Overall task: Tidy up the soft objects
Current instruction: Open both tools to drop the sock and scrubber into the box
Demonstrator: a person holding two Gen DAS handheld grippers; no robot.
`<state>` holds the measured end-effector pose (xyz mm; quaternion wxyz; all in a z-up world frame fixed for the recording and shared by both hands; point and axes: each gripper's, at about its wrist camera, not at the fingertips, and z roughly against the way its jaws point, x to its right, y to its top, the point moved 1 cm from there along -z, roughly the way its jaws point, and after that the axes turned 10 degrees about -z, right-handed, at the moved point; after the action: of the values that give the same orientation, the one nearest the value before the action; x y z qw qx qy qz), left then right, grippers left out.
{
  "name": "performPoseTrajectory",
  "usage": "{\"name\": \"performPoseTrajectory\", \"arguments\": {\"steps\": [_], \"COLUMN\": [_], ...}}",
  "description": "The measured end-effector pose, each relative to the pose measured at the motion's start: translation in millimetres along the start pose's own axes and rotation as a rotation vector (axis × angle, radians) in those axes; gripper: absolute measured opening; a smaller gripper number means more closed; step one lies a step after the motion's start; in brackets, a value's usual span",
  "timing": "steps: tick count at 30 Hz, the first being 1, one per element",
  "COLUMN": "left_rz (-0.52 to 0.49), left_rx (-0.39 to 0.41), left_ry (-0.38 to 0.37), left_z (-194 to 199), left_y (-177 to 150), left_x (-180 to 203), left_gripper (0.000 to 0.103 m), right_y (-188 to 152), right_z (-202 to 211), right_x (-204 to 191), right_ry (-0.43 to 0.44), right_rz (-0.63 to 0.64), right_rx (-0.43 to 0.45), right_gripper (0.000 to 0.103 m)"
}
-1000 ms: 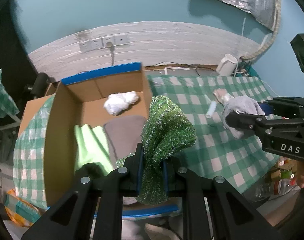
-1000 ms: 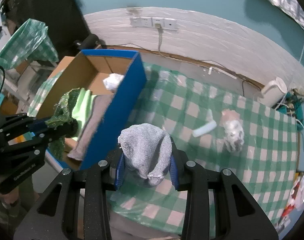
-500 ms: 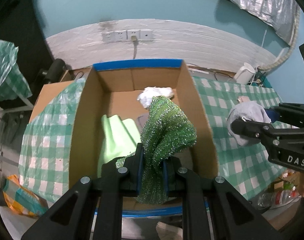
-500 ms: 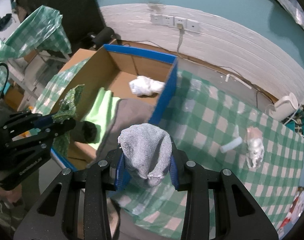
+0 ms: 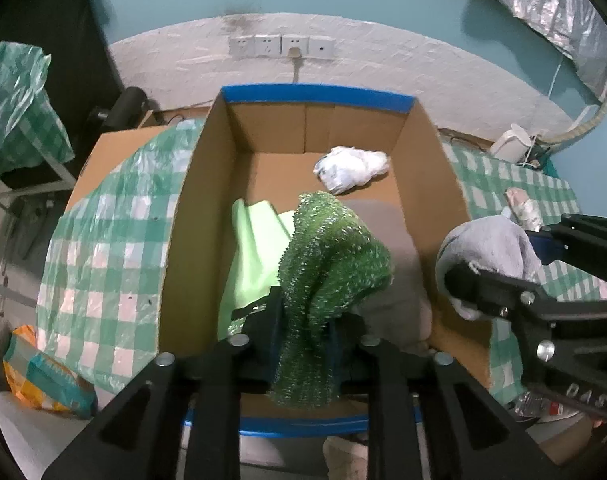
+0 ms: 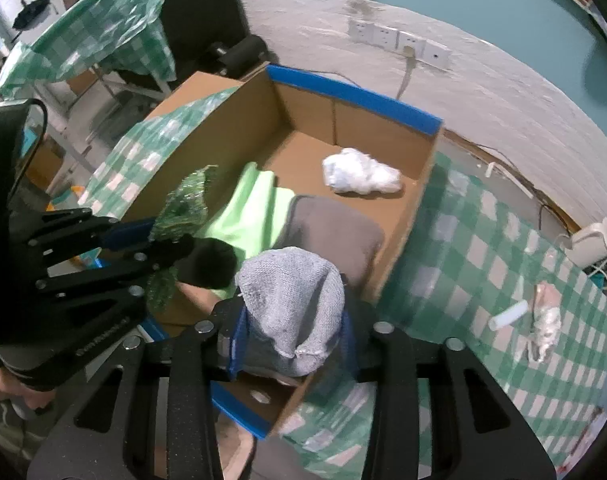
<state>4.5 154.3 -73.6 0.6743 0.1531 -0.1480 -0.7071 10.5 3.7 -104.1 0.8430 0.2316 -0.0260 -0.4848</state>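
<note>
My left gripper (image 5: 303, 320) is shut on a green sparkly cloth (image 5: 327, 264) and holds it above the near end of an open cardboard box (image 5: 199, 208) with blue-taped rims. My right gripper (image 6: 291, 320) is shut on a grey knitted cloth (image 6: 291, 292), held over the box's near right corner; it also shows in the left wrist view (image 5: 487, 244). Inside the box lie a light green cloth (image 5: 255, 248), a grey-brown cloth (image 6: 331, 228) and a white crumpled bundle (image 5: 351, 168).
A green checked tablecloth (image 6: 483, 264) covers the table right of the box, with a white tube (image 6: 507, 316) and a pale wrapped bundle (image 6: 547, 320) on it. A white kettle (image 6: 591, 244) stands at the back. A wall with sockets (image 5: 283, 46) lies behind.
Both grippers have moved left with their cloths. The green cloth now hangs over the inside of the box, and the grey cloth has come over the box's right corner.
</note>
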Motion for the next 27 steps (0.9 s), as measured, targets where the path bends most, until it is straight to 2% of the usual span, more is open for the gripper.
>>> {"name": "performPoseTrajectory", "arguments": {"steps": [1, 2, 4, 5, 10, 27], "left_rz": [0.007, 0.011, 0.009, 0.010, 0.013, -0.028], "left_rx": [-0.001, 0.002, 0.009, 0.007, 0.010, 0.018], "left_ry": [0.004, 0.010, 0.022, 0.030, 0.032, 0.002], "left_z": [-1, -1, 0, -1, 0, -4], "left_y": [-1, -1, -1, -2, -1, 4], "left_x": [-2, -3, -6, -8, -10, 10], "left_gripper": [0.042, 0.048, 0.049, 0.050, 0.052, 0.053], "right_y": [0, 0, -1, -1, 1, -2], "right_z": [-3, -5, -7, -7, -9, 3], "right_x": [-3, -5, -7, -7, 0, 37], "right_ry": [-0.005, -0.012, -0.032, -0.039, -0.048, -0.054], "right_rz": [0.008, 0.017, 0.024, 0.025, 0.005, -0.076], "right_rx": [-0.006, -0.012, 0.000, 0.007, 0.008, 0.034], "right_gripper": [0.043, 0.052, 0.064, 0.066, 0.070, 0.072]}}
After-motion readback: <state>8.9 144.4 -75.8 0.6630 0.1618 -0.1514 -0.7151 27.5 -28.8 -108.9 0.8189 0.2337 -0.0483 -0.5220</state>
